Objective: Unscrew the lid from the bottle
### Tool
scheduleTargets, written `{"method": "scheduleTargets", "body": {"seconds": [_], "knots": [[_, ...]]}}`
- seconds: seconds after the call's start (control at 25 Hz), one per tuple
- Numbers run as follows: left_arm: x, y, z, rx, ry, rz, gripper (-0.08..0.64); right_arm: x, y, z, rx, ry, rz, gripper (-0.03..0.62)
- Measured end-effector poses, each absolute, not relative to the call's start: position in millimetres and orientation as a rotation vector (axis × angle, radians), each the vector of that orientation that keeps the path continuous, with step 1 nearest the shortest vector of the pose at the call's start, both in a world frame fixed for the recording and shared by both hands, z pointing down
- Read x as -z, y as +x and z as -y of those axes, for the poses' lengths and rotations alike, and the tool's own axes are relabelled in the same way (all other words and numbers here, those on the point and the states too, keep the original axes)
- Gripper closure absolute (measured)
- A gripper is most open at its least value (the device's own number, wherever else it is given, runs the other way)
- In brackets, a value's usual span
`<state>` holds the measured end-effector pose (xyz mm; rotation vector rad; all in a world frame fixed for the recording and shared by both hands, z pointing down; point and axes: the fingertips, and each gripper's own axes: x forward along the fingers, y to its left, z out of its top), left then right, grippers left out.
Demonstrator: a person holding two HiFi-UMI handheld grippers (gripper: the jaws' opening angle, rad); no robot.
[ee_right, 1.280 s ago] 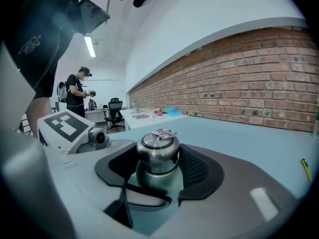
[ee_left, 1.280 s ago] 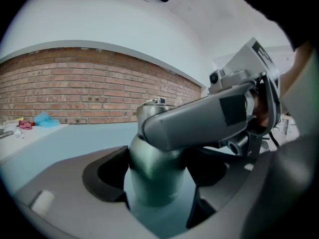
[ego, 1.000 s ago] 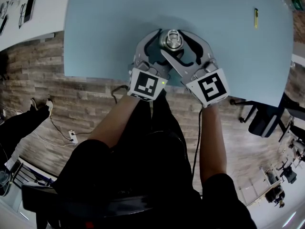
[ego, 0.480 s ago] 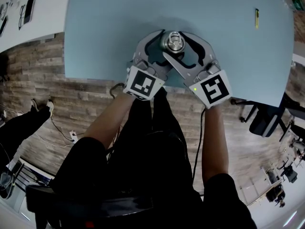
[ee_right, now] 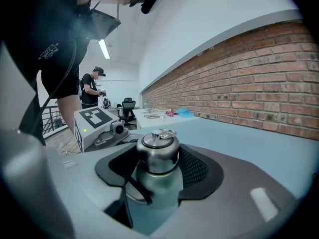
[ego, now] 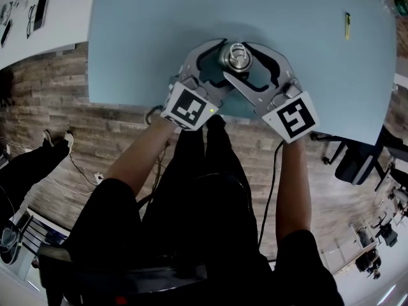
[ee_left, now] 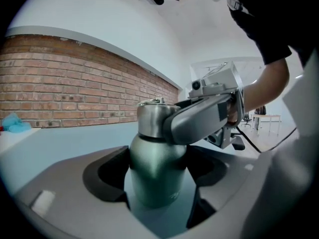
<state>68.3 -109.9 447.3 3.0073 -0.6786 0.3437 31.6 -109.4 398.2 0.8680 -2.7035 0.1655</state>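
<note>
A dark green bottle [ee_left: 157, 168] with a steel lid [ego: 237, 55] stands upright near the front edge of the light blue table [ego: 140, 37]. My left gripper [ego: 224, 62] reaches in from the lower left, and its black pads [ee_left: 117, 176] press on the bottle's body. Higher up, my right gripper [ego: 240, 61] comes from the lower right, shut on the lid [ee_right: 158, 151]. One of its grey jaws crosses the lid in the left gripper view. The bottle's base is hidden by the jaws.
A small yellow object [ego: 347, 25] lies at the table's far right. A white desk [ego: 38, 18] with small items stands to the left, and a dark chair [ego: 357, 161] to the right. A brick wall [ee_right: 259, 78] runs behind, and a person [ee_right: 92, 91] stands in the distance.
The left gripper's marker cube has swung down and left, and the right one's has shifted right, both turning about the bottle. The bottle stays in place.
</note>
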Motion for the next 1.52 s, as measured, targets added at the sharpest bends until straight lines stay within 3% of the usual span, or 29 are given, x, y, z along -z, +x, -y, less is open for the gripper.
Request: {"method": "scheduleTargets", "body": {"seconds": [0.96,1.52], "knots": [[-448.3,68.7,105.1,-0.361,3.06,0.473,0.206,-400.0,30.0,103.3,-0.121,0.638,2.751,0.333],[-452.1,69.9,99.4,-0.442,3.1,0.112,0.206,-401.7,31.9,98.7,-0.147,0.305,2.756,0.333]]}}
